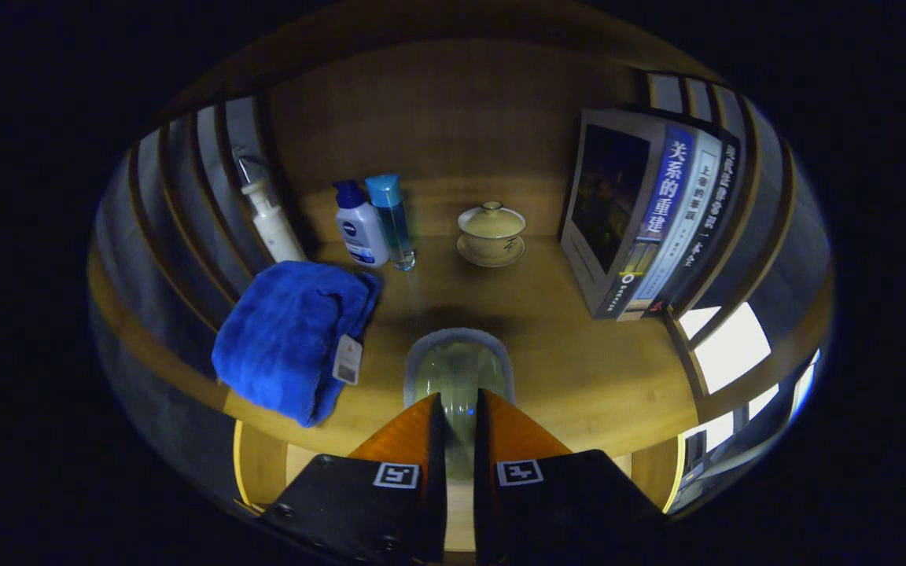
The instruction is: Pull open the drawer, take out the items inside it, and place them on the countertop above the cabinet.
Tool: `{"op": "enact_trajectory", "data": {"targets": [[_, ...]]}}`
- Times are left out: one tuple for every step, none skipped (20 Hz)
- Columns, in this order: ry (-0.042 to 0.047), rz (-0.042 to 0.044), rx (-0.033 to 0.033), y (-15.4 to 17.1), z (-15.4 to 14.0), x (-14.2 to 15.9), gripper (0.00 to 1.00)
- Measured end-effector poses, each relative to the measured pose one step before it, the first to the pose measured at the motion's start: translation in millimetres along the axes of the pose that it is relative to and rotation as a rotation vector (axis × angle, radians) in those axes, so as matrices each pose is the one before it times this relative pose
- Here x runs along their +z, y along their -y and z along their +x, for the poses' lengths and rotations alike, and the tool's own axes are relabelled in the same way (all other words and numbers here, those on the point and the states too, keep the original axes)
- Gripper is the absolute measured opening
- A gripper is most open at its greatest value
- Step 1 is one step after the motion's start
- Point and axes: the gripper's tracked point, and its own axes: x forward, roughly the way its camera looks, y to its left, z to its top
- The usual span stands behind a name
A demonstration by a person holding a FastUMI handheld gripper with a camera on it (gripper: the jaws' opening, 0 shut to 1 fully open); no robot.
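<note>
My gripper [459, 401] is shut on a clear, greenish glass cup [459, 363]. Its fingers pinch the cup's near wall, and the rounded rim shows just beyond the fingertips. The cup hangs low over the front part of the wooden countertop [571, 362] and throws a shadow ahead of it; I cannot tell whether it touches the wood. Below the counter's front edge, either side of the fingers, I see the light wooden inside of the open drawer [260, 468]. A folded blue towel [288, 338] with a tag lies on the counter, left of the fingers.
At the back left stand a white pump bottle [272, 224], a white bottle with a blue cap [360, 229] and a clear blue bottle [392, 224]. A lidded tea bowl [491, 233] sits at the back centre. Upright books [646, 220] stand at the right. Slatted sides flank the shelf.
</note>
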Motion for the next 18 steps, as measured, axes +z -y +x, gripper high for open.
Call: {"op": "enact_trajectory", "data": {"targets": [[-0.00873,0.00309,-0.0036,-1.26,8.27,0.05,0.22],[-0.00104,0.0022,-0.00213,0.46,6.19,1.15,0.22],[0.00842,0.00214,-0.00173,-0.88,4.9,2.28,0.22],[0.0025,-0.0018,0.00215,-1.48,3.03,-0.8,0.22],[-0.00193,0.00183,0.00544,-1.6,4.08,-0.68,0.22],[-0.02482,-0.00344,-0.00673,2.59,0.08,-6.02,0.28],[0.01256,-0.00117,0.00232,-0.11,0.94,1.15,0.28],[0.0189,0.00072,-0.00458,2.01,2.35,3.09,0.32],[0.00461,0.00121,-0.00957,3.2,-0.93,1.71,0.34],[-0.00782,0.00197,-0.00695,2.11,0.4,-2.27,0.47],[-0.00516,0.00485,0.00184,-0.33,1.64,-2.99,0.54],[0.00251,0.00597,-0.00031,0.77,0.6,-0.48,0.62],[0.00338,0.00566,0.00257,0.34,-0.41,0.45,0.71],[-0.0001,0.00313,-0.0026,0.93,-1.23,-0.25,0.79],[0.0004,-0.00087,-0.00031,1.04,-2.13,-0.38,0.9],[0.00079,-0.00144,0.00211,-0.46,-0.36,-1.04,1.0],[0.00537,0.00112,0.00217,-0.71,-4.59,0.81,1.0],[0.00618,-0.00042,0.00969,-1.68,-3.02,-0.09,1.0]]}}
